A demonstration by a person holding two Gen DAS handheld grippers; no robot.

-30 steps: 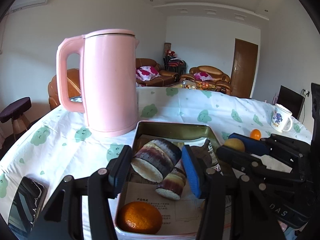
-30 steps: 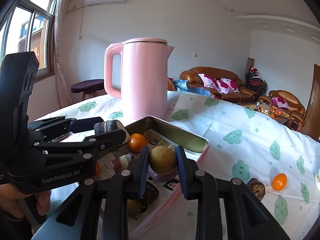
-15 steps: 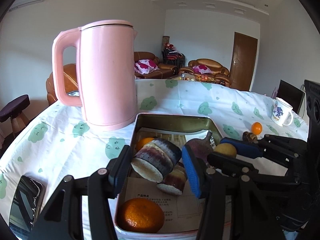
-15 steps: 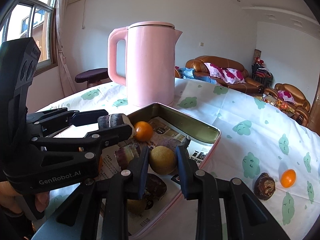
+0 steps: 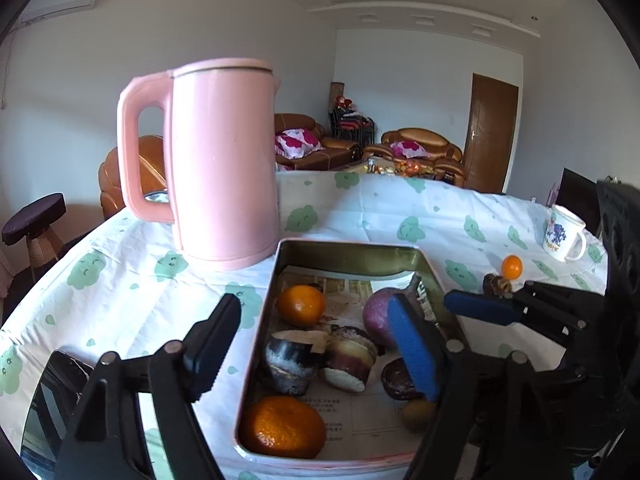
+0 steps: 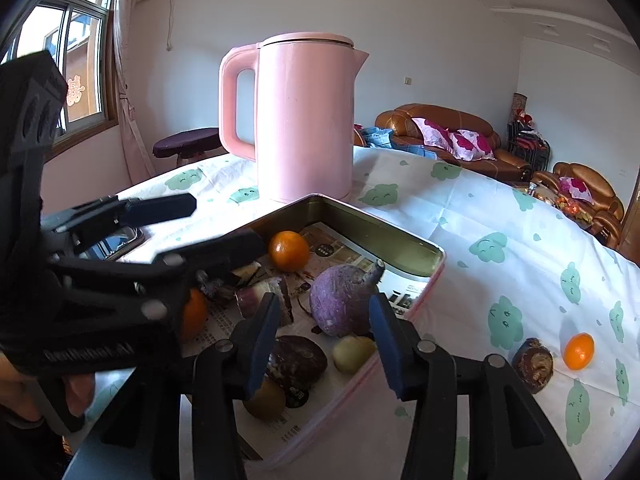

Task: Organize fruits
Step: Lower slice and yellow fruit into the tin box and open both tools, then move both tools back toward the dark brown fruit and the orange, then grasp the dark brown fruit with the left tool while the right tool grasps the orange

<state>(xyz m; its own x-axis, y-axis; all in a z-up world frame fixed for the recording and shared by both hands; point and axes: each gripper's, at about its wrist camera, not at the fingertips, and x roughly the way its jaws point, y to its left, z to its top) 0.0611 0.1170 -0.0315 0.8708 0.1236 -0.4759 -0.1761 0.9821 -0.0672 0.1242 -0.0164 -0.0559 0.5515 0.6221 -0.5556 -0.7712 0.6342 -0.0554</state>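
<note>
Hovering over the tin tray, our left gripper had its jaws opening, nothing pinched, the two cut cane pieces lying in the tray below the gap. Our right gripper was opening its jaws too, and the small yellow fruit sat loose in the tray between them. The tray also held two oranges, a purple root and a dark brown fruit. On the desk outside lay another orange.
</note>
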